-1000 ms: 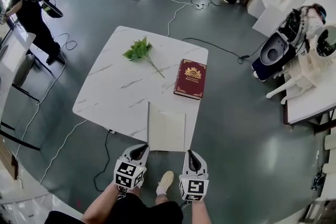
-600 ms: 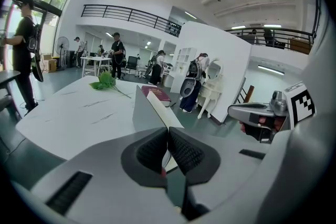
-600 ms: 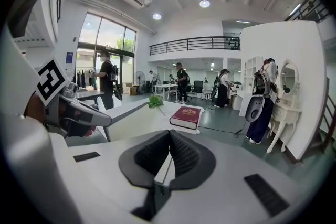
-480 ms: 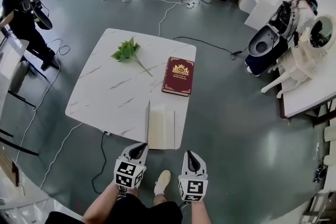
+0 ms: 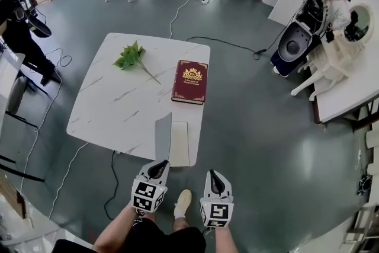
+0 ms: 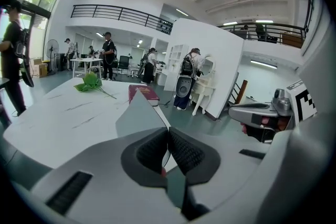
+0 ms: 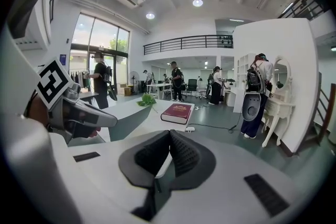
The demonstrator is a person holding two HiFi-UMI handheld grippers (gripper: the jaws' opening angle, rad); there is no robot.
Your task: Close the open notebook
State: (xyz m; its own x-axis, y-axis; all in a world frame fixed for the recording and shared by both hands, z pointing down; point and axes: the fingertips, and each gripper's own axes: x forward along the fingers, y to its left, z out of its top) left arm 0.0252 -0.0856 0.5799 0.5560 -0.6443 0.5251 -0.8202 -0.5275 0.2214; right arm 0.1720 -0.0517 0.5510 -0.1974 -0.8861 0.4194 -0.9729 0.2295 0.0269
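The notebook [image 5: 179,144] lies at the near edge of the white marble table [image 5: 106,109]. Its grey left cover [image 5: 163,135] stands up off the white page, half folded over; it shows as a grey flap [image 6: 137,113] in the left gripper view and again [image 7: 128,118] in the right gripper view. My left gripper [image 5: 159,168] is shut and empty, just short of the table edge and apart from the cover. My right gripper [image 5: 213,176] is shut and empty too, over the floor to the notebook's right. Neither touches the notebook.
A closed red book [image 5: 190,81] lies on the table beyond the notebook, and a sprig of green leaves [image 5: 130,56] lies at the far left. Cables run across the floor. People, white tables and chairs stand further off.
The notebook's left cover has swung up from lying flat and open to standing over the page. Both grippers stayed shut and drew slightly back from the table edge.
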